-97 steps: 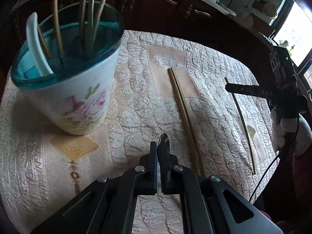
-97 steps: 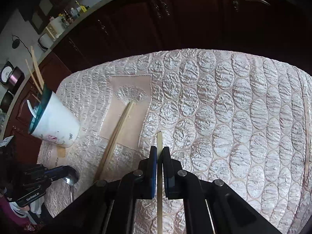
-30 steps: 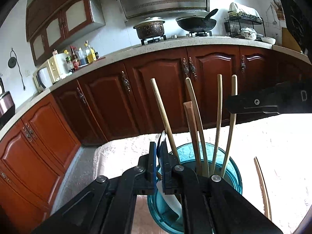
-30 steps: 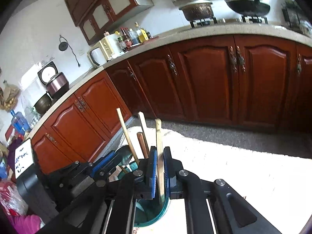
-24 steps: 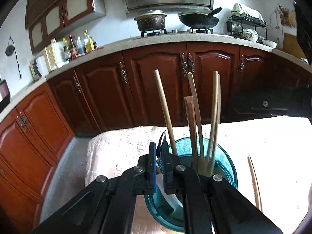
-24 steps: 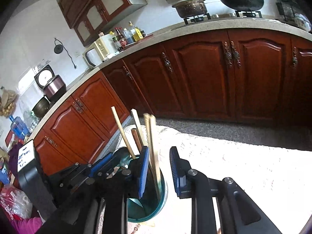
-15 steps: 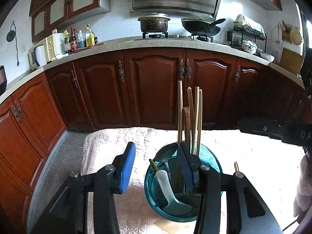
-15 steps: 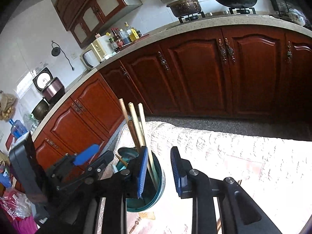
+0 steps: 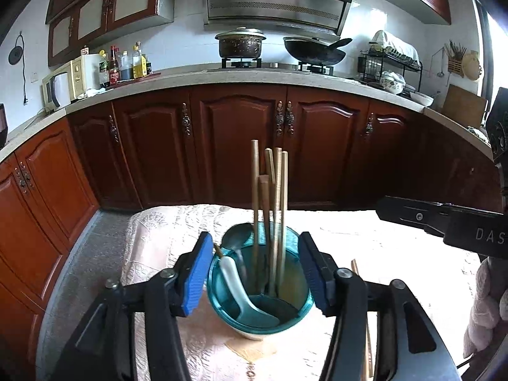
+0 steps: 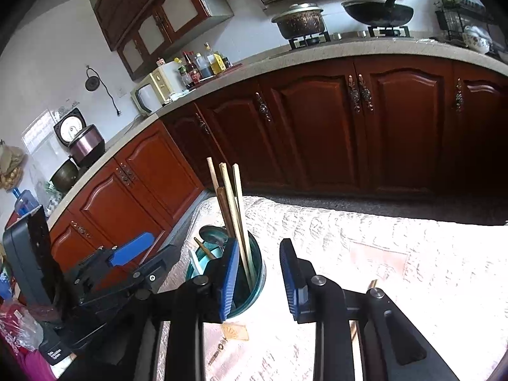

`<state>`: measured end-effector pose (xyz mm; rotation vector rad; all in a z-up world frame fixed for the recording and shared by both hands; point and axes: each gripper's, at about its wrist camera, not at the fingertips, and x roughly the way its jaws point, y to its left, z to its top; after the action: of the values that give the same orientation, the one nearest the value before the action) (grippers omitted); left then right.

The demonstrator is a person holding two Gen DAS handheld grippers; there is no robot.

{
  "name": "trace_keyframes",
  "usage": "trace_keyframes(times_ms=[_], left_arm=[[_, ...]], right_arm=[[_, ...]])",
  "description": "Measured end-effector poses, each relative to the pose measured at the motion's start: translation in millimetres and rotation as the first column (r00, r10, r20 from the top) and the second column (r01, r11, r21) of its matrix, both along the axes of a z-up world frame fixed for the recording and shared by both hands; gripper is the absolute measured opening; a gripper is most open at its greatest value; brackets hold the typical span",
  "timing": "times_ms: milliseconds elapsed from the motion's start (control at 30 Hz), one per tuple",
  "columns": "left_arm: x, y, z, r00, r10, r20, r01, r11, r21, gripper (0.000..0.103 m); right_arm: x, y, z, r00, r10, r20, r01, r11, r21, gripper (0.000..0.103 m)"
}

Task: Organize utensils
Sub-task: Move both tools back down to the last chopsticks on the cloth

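Observation:
A teal-rimmed cup (image 9: 306,298) stands on the quilted table cover (image 9: 158,241). It holds several wooden chopsticks (image 9: 255,190), a metal spoon (image 9: 236,238) and a white ceramic spoon (image 9: 233,274). My left gripper (image 9: 255,274) is open and empty, its blue pads either side of the cup, above it. My right gripper (image 10: 258,281) is open and empty, just right of the cup (image 10: 258,277) and its chopsticks (image 10: 233,209). More chopsticks (image 9: 357,270) lie on the cover right of the cup, partly hidden; they also show in the right wrist view (image 10: 372,284).
Dark wooden kitchen cabinets (image 9: 241,139) and a counter with a pot (image 9: 239,44) and a wok (image 9: 312,50) stand behind the table. The right gripper's body (image 9: 444,222) reaches in from the right. The left gripper's body (image 10: 95,273) sits left of the cup.
My left gripper let the metal spoon drop into the cup and opened. My right gripper let its chopstick go into the cup and opened. Both have pulled back a little.

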<state>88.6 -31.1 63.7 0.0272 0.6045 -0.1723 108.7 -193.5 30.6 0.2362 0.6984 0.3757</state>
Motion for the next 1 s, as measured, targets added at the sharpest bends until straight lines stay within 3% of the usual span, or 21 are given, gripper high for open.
trace_keyframes(times_ms=[133, 267, 467, 600, 867, 1000], left_arm=[[-6, -8, 0, 1.000, -0.011, -0.018, 0.011, 1.000, -0.014, 0.061], [-13, -14, -1, 0.999, -0.021, -0.027, 0.021, 1.000, -0.024, 0.065], [-21, -25, -7, 0.998, -0.042, -0.050, 0.040, 0.999, -0.033, 0.073], [-23, -32, -12, 0.996, -0.053, -0.071, 0.051, 0.998, -0.035, 0.073], [-27, -42, -27, 0.990, -0.075, -0.117, 0.072, 0.997, -0.034, 0.073], [-27, -40, -31, 0.989, -0.073, -0.131, 0.069, 0.997, -0.035, 0.073]], right_arm=[[-14, -4, 3, 1.000, -0.015, 0.008, 0.015, 1.000, -0.026, 0.033], [-27, -13, 0, 1.000, -0.030, 0.005, 0.030, 0.999, -0.040, 0.043], [-42, -34, -16, 0.997, -0.065, -0.036, 0.063, 0.996, -0.064, 0.045], [-46, -49, -38, 0.992, -0.090, -0.091, 0.085, 0.994, -0.063, 0.047], [-42, -71, -111, 0.955, -0.122, -0.269, 0.113, 0.992, -0.050, 0.045], [-45, -77, -133, 0.944, -0.133, -0.303, 0.126, 0.991, -0.043, 0.045]])
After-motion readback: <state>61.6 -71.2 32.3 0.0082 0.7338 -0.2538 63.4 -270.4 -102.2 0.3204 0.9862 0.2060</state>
